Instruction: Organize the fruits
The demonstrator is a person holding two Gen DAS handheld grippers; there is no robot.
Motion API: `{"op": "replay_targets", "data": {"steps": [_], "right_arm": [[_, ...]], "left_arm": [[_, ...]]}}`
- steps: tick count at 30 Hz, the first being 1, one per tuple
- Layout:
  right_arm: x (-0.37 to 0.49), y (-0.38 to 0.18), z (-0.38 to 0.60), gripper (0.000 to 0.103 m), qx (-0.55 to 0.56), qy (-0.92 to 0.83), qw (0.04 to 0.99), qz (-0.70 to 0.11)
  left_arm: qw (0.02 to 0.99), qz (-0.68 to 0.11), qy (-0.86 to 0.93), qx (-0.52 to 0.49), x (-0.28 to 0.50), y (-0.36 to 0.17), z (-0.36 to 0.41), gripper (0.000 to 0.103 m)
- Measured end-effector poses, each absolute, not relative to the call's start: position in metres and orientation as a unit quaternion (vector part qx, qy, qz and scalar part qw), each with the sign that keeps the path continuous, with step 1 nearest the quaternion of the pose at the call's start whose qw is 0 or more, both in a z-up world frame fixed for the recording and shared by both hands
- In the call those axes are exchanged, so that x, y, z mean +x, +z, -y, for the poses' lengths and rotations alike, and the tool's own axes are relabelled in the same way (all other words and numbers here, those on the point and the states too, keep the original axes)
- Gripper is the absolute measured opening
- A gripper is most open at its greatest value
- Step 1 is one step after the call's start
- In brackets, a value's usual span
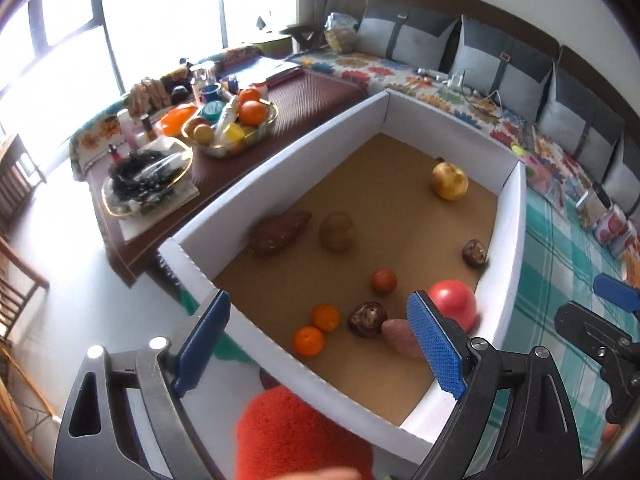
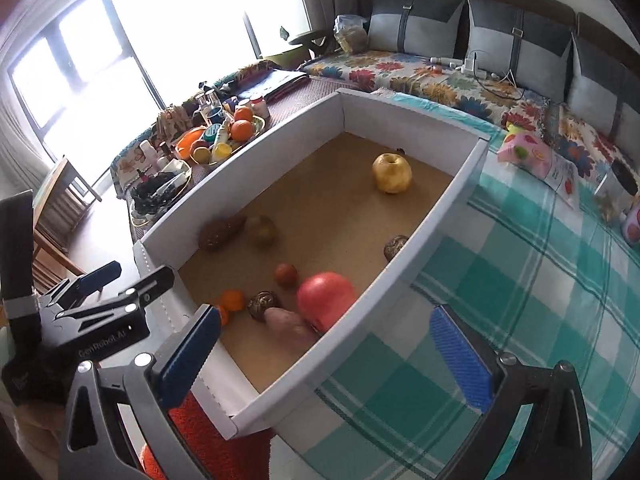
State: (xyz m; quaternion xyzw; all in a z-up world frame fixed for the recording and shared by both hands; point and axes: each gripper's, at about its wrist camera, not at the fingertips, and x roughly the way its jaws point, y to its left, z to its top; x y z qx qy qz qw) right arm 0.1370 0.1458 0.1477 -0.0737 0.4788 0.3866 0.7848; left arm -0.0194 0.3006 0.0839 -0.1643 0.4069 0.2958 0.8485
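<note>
Here, white-walled box (image 1: 508,240) with brown floor on teal plaid cloth (image 2: 540,280), scattered fruit, yellow apple (image 2: 392,173) alone far end, left gripper (image 1: 320,344) and right gripper (image 2: 336,356) both wide open, empty.

A checked teal cloth (image 2: 520,280) covers the near surface. Behind it a flowered cover (image 2: 404,72) lies along a row of grey cushions (image 2: 416,28), with cables (image 2: 492,80) on it. To the left, a dark mat (image 1: 312,92) bears a glass dish (image 1: 148,176) of dark items, a blue cup (image 1: 211,91) and bottles (image 1: 136,128). A bright window (image 1: 160,12) stands behind, and a wooden chair (image 2: 60,200) at far left.
</note>
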Motion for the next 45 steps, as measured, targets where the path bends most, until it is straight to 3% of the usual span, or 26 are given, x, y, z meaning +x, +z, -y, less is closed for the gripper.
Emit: {"op": "replay_targets", "data": {"steps": [11, 45], "right_arm": [[0.126, 0.144, -0.177, 0.103, -0.133, 0.383, 0.778, -0.48], [0.118, 0.176, -0.191, 0.103, -0.143, 0.383, 0.777, -0.478]], "left_arm": [[0.848, -0.415, 0.289, -0.16, -0.025, 0.084, -0.304, 0.092], [0.842, -0.415, 0.31, -0.153, -0.035, 0.105, -0.312, 0.095]]}}
